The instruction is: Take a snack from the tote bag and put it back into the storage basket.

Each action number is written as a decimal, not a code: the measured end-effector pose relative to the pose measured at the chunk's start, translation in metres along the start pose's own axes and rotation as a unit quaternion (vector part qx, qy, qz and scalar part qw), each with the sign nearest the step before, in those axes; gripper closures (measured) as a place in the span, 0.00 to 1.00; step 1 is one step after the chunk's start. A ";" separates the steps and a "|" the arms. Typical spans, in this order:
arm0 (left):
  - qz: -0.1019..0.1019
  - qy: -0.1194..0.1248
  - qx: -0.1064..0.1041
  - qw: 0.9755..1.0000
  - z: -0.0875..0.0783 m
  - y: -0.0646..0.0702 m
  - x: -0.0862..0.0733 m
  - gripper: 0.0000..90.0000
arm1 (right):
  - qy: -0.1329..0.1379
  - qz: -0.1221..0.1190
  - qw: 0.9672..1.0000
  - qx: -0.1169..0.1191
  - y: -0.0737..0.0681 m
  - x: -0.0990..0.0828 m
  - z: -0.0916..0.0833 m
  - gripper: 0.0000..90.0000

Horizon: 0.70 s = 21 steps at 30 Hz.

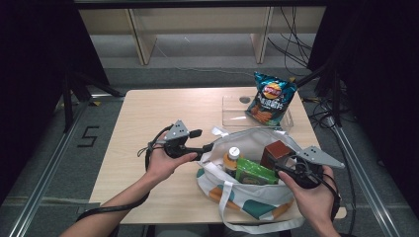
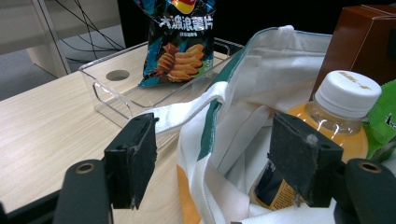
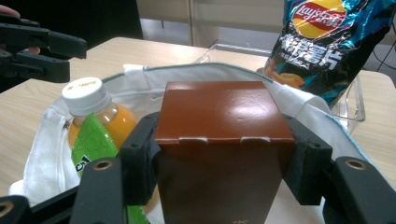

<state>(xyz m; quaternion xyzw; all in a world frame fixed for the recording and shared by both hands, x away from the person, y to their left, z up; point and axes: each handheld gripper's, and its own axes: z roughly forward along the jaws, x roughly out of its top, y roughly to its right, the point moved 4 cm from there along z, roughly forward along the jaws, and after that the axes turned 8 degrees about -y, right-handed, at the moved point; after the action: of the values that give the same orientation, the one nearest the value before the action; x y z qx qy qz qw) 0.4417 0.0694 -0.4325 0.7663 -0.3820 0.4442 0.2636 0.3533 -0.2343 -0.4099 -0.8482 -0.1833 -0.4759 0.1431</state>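
Right gripper view | right gripper level, clamping brown box | left gripper spread

A blue crinkled foil bag of crisps stands upright in a clear shallow plastic tray at the far right of the pale wooden table. Beyond the table, light wooden shelving and black cables lie on the grey floor.

Glossy brown box stands upright inside white tote bag.
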 end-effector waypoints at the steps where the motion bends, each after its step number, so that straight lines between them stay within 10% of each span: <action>1: 0.000 0.000 0.000 1.000 0.000 0.000 0.000 0.35 | -0.006 0.013 1.000 0.002 -0.001 0.000 -0.002 0.44; 21: -0.002 0.001 0.000 1.000 0.000 0.000 0.000 0.35 | 0.040 0.002 0.999 0.000 0.007 0.023 -0.020 0.44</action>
<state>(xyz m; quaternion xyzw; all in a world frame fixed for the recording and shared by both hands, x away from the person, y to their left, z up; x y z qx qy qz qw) 0.4416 0.0693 -0.4320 0.7668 -0.3800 0.4443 0.2651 0.3523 -0.2450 -0.3802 -0.8289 -0.1758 -0.5090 0.1513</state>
